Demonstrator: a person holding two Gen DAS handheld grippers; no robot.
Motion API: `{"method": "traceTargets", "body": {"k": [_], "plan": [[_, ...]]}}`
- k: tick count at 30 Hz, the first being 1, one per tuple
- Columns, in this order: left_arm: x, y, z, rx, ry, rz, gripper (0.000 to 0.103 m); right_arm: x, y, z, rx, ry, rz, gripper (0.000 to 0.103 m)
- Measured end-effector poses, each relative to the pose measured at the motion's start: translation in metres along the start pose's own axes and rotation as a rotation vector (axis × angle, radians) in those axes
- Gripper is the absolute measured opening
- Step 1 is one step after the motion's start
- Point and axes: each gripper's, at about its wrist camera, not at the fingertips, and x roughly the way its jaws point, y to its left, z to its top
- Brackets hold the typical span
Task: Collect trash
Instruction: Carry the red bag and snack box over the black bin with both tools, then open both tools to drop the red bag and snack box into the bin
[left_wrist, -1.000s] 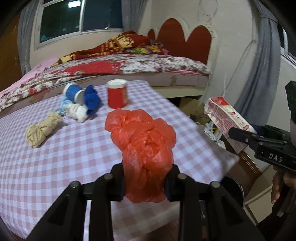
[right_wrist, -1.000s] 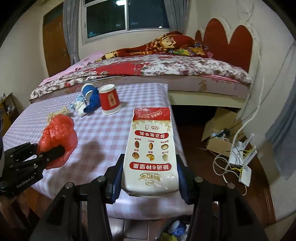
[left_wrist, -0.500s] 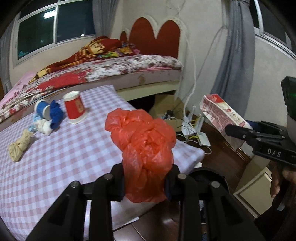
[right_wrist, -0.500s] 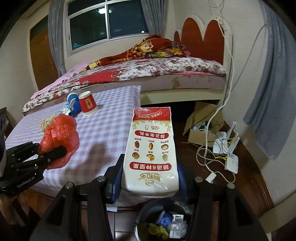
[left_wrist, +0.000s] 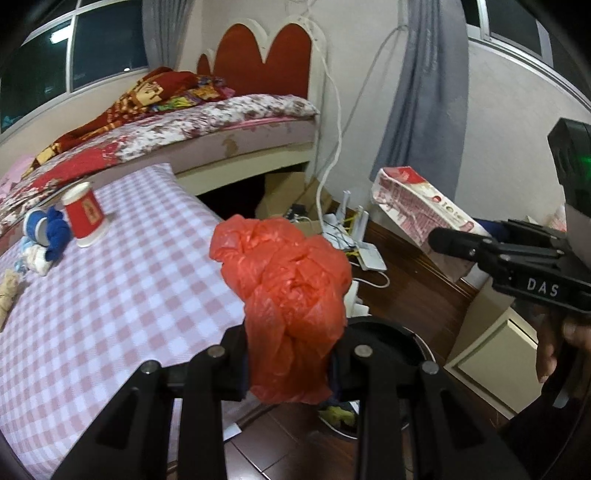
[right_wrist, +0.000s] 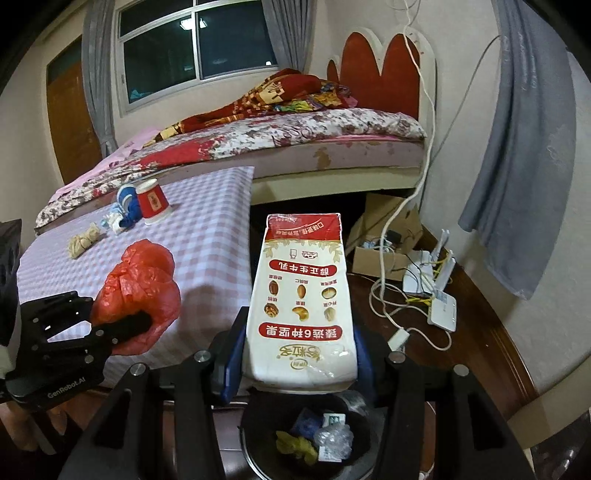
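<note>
My left gripper (left_wrist: 290, 363) is shut on a crumpled red plastic bag (left_wrist: 286, 291), held past the table's corner over a dark round trash bin (left_wrist: 391, 343). My right gripper (right_wrist: 301, 363) is shut on a red-and-white milk carton (right_wrist: 303, 295), printed side up and upside down, just above the bin (right_wrist: 306, 435), which holds several scraps. From the right wrist, the left gripper (right_wrist: 122, 325) and its bag (right_wrist: 140, 288) show at the left. From the left wrist, the carton (left_wrist: 417, 210) and right gripper (left_wrist: 454, 240) show at the right.
On the pink checked table (left_wrist: 110, 295) stand a red paper cup (left_wrist: 83, 212), blue and white rags (left_wrist: 48, 232) and a beige cloth (right_wrist: 83, 240). A bed (right_wrist: 314, 140) lies behind. Routers and cables (right_wrist: 432, 291), a cardboard box (right_wrist: 384, 221) and a white cabinet (left_wrist: 495, 354) crowd the wooden floor.
Both grippers have swung right, off the table toward the floor, each still holding its item. The trash bin has come into view beneath them.
</note>
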Motion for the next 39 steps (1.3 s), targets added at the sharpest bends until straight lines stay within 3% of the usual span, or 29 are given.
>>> {"method": "traceTargets", "body": {"k": [11, 18, 33, 35, 36, 37, 38, 39], "plan": [[0.026, -0.041, -0.015, 0.06, 0.073, -0.089, 0.032, 0.002, -0.037, -0.037, 0.015, 0.086, -0.046, 0.052], [0.053, -0.063, -0.038, 0.085, 0.163, -0.142, 0.032, 0.02, -0.052, -0.071, 0.004, 0.184, -0.053, 0.052], [0.103, -0.07, -0.073, 0.07, 0.293, -0.221, 0.034, 0.072, -0.044, -0.102, -0.043, 0.371, 0.055, 0.052], [0.108, -0.07, -0.075, 0.055, 0.303, -0.246, 0.04, 0.082, -0.045, -0.104, -0.021, 0.398, 0.067, 0.053], [0.11, -0.069, -0.076, 0.042, 0.312, -0.254, 0.062, 0.087, -0.047, -0.105, 0.003, 0.405, 0.063, 0.054], [0.114, -0.067, -0.077, 0.03, 0.322, -0.24, 0.087, 0.091, -0.052, -0.105, 0.026, 0.416, 0.043, 0.071], [0.115, -0.066, -0.08, 0.023, 0.321, -0.215, 0.093, 0.094, -0.057, -0.105, 0.043, 0.418, 0.018, 0.086], [0.117, -0.064, -0.081, 0.016, 0.32, -0.2, 0.096, 0.096, -0.063, -0.104, 0.063, 0.427, -0.013, 0.09]]}}
